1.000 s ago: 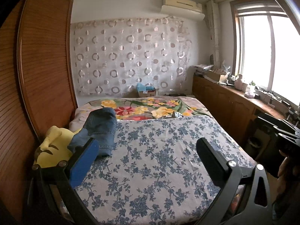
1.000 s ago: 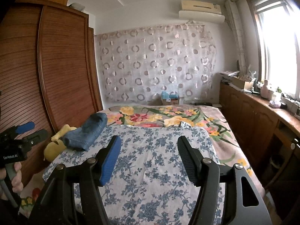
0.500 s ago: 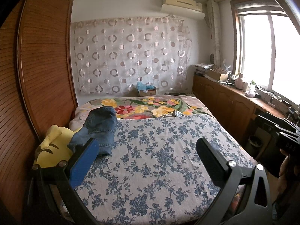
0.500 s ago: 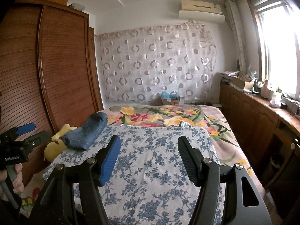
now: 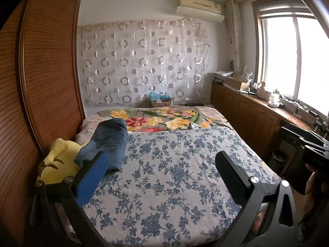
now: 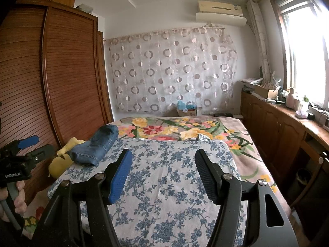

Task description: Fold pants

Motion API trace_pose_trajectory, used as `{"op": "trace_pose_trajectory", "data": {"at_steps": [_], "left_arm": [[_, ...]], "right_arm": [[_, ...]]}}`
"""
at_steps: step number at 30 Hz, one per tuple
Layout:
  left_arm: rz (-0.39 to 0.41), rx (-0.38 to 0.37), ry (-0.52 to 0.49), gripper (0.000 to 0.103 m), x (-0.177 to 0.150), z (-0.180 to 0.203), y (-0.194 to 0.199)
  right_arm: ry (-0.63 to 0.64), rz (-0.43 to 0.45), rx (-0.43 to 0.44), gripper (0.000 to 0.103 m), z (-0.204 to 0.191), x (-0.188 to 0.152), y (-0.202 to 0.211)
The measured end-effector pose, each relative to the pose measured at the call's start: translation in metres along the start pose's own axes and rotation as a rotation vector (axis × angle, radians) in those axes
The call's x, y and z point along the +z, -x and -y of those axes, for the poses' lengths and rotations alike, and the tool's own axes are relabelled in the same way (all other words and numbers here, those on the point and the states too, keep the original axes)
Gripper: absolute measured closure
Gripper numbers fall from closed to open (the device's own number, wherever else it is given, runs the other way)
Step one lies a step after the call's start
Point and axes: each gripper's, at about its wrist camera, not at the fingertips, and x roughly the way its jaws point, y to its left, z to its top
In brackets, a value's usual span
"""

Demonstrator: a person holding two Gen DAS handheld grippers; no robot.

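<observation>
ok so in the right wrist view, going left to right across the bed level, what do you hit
left gripper in the person's hand → yellow plush toy → folded jeans → blue floral sheet → flowered blanket → wooden cabinets

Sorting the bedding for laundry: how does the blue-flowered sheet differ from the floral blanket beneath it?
The blue-flowered sheet shows small blue sprigs on white; the floral blanket shows large yellow, pink and red blooms with green leaves on beige. The sheet lies on top at the near end; the blanket shows beyond it and along its window-side edge. The folded jeans lie mostly on the sheet. Both are spread flat on the bed.
</observation>
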Motion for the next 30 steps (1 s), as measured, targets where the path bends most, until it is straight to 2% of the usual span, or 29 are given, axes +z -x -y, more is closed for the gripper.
{"op": "trace_pose_trajectory", "data": {"at_steps": [30], "left_arm": [[0.001,-0.002,-0.001,0.000,-0.0021,-0.0023,0.0010]], "right_arm": [[-0.005,0.012,-0.004,0.036,-0.0021,0.0017,-0.0010]]}}
